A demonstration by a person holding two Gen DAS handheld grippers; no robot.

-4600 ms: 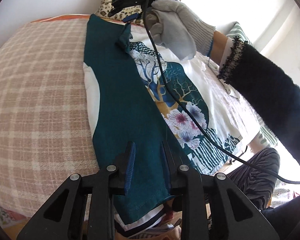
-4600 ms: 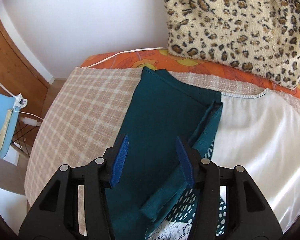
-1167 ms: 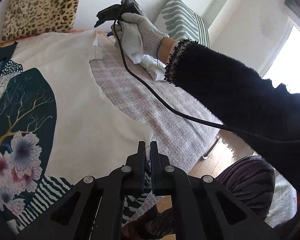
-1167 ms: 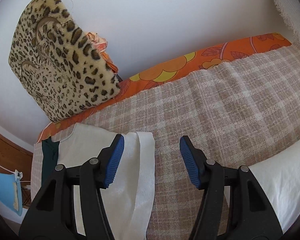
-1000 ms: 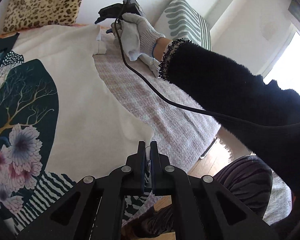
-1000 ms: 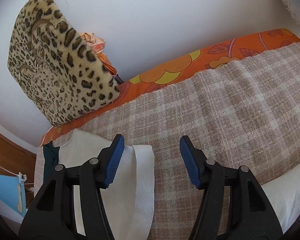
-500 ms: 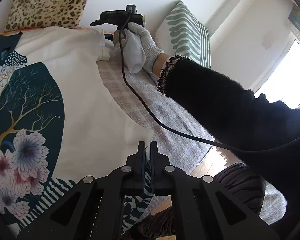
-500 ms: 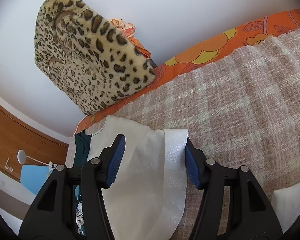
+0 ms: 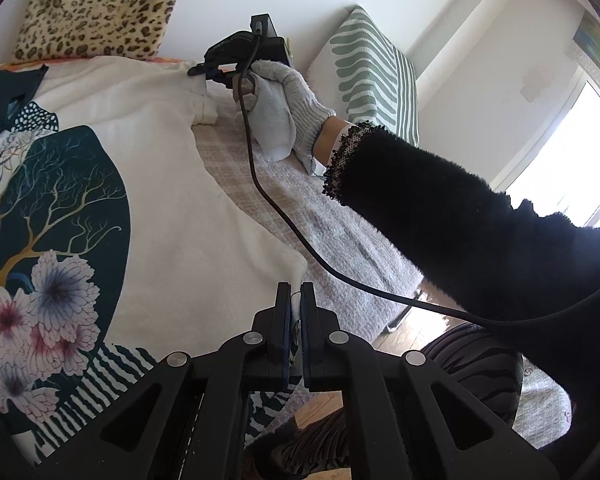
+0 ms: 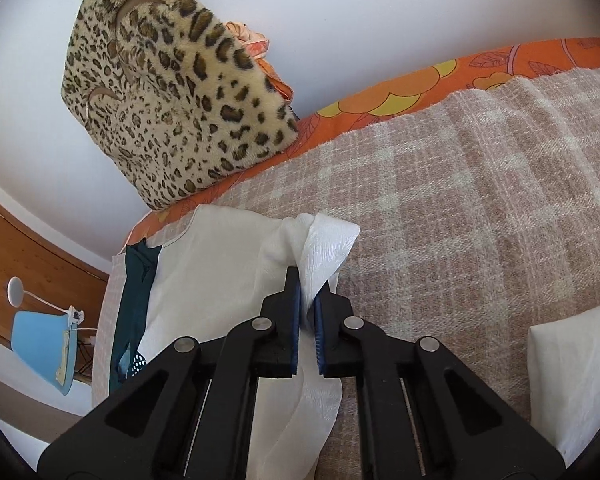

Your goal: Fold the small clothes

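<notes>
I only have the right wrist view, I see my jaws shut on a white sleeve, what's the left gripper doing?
Observer: The left gripper is shut on the white shirt's bottom corner.
Operator: Anything printed on the shirt?
Observer: Yes, a dark teal panel with a golden tree and pink-white flowers.
Operator: What lies beyond my right hand?
Observer: A green-and-white striped cushion against the wall, behind the gloved right hand.
</notes>
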